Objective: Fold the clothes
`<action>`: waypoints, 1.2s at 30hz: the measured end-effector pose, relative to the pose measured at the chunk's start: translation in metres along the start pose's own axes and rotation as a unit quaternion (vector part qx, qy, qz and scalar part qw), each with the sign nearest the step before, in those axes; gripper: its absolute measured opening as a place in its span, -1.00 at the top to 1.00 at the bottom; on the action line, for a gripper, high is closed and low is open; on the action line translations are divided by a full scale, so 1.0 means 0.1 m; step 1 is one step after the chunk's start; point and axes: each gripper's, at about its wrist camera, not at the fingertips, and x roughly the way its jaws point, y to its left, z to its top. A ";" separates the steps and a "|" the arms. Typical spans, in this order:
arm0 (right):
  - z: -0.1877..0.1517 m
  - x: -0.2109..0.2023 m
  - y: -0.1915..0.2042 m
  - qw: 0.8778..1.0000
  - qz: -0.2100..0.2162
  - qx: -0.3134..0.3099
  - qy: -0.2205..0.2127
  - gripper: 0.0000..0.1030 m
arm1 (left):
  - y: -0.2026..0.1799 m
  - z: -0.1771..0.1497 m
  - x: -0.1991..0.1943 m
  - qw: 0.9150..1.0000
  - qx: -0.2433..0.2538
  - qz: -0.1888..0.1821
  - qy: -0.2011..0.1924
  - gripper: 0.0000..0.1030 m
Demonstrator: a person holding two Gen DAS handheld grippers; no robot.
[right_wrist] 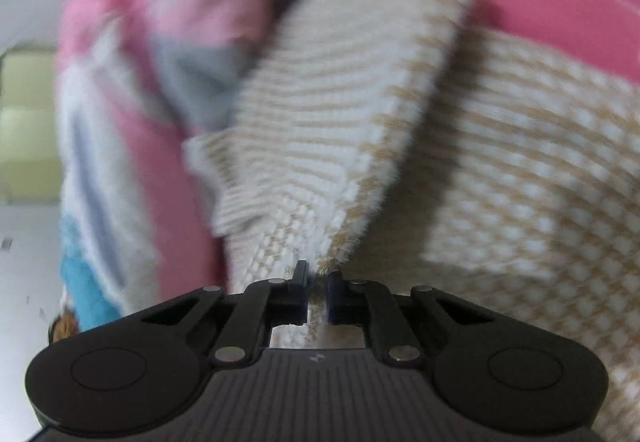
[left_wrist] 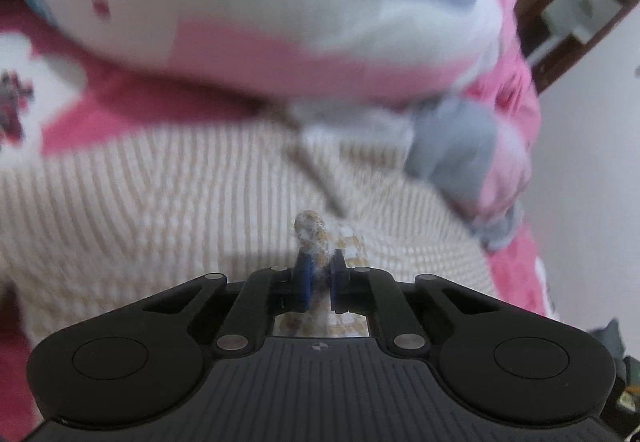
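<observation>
— Underneath everything?
— Pink bedding [left_wrist: 132, 102], spread wide, blurred.
— On top of it?
— Cream-and-tan knit sweater [left_wrist: 140, 194], lying across the pink, one ribbed part [right_wrist: 340, 90] raised and folded over. Beside it, a pink, white and grey fleece garment [left_wrist: 260, 2], bunched.
— Left gripper [left_wrist: 320, 262]?
— Clenched on a small tuft of the knit.
— Right gripper [right_wrist: 318, 276]?
— Pinched tight on the sweater's fuzzy tan edge.
</observation>
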 end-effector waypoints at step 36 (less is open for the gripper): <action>0.53 0.00 -0.53 0.900 -0.181 -0.385 -0.101 0.29 | 0.52 -0.18 0.30 0.971 0.114 0.208 0.016 0.86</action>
